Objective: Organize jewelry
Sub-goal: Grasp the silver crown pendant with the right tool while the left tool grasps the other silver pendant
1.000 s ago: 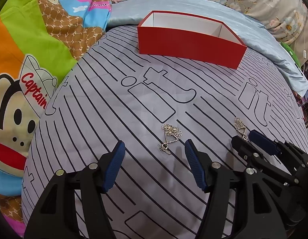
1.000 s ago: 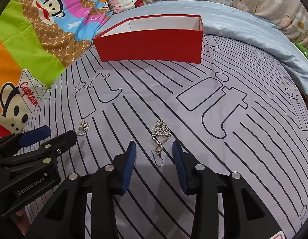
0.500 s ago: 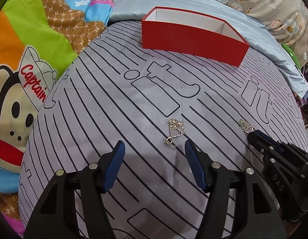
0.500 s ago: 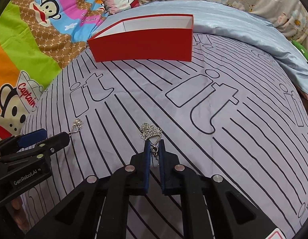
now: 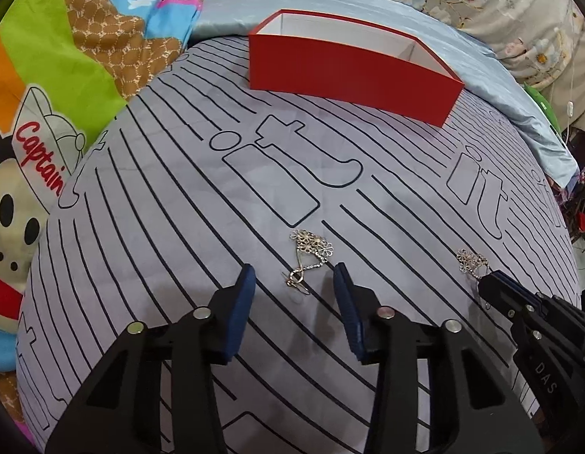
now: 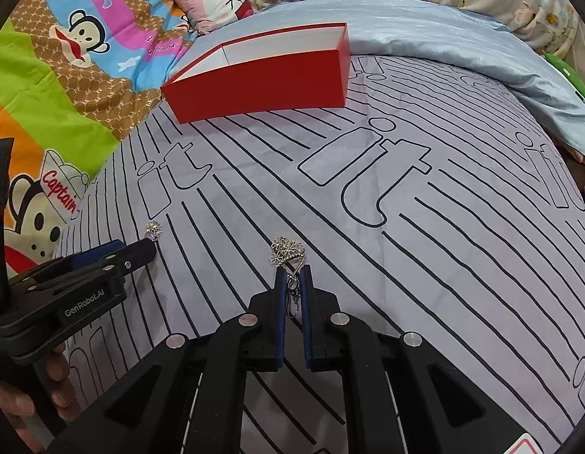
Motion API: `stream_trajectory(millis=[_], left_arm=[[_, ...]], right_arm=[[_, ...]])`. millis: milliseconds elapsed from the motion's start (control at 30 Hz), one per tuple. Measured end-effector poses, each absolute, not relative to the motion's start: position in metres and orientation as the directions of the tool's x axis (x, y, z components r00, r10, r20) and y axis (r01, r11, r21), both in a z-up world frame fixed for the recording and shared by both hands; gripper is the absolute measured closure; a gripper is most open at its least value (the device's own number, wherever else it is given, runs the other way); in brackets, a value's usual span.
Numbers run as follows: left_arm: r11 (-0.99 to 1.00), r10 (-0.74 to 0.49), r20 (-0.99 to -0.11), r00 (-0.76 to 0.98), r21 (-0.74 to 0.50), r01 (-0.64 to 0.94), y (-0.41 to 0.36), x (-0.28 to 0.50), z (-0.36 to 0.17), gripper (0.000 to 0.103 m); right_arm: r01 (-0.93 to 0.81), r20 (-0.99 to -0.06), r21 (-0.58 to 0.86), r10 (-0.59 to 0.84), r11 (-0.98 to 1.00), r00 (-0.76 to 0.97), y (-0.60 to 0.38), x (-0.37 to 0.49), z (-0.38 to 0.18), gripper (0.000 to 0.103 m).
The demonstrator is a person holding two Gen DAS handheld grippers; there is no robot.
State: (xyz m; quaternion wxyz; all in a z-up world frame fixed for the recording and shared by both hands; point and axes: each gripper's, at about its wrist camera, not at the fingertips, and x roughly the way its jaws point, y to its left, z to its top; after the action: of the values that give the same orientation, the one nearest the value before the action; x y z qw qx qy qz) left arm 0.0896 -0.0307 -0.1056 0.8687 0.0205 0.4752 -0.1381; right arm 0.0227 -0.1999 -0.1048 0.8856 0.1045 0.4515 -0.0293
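Earring (image 5: 309, 261) lies on bed (image 5: 179, 227) between left gripper (image 5: 292, 287) jaws, closing, untouched | second earring (image 6: 288, 261) clamped by hook in right gripper (image 6: 292, 287) | red box (image 5: 353, 72) far

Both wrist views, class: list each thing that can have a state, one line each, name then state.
Red box: open-topped, upright on the bed cover, no jewelry visible inside.
Left earring: lying flat on the cover, between the fingers, untouched.
Right earring: hook pinched, flower end sticking out.
Left gripper: open, jaws have just been closing.
Right gripper: shut on the right earring.
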Motion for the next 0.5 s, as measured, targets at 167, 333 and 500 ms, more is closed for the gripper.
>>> stream_trajectory(millis=[167,333,500], left_arm=[[0.951,-0.25,-0.827,0.503,-0.112,0.288,-0.031,0.09,-0.106,0.096],[0.944,-0.27,-0.826,0.494,-0.124,0.307,-0.032,0.086,-0.106,0.1],[0.935,-0.301,-0.818,0.49,-0.152,0.32,-0.033,0.08,-0.096,0.1]], right_arm=[[0.144,-0.806,0.163,0.047,0.976,0.591,-0.199,0.023,-0.105,0.096],[0.14,-0.803,0.166,0.051,0.976,0.594,-0.198,0.021,-0.102,0.096],[0.13,-0.791,0.175,0.061,0.976,0.608,-0.196,0.018,-0.094,0.096]])
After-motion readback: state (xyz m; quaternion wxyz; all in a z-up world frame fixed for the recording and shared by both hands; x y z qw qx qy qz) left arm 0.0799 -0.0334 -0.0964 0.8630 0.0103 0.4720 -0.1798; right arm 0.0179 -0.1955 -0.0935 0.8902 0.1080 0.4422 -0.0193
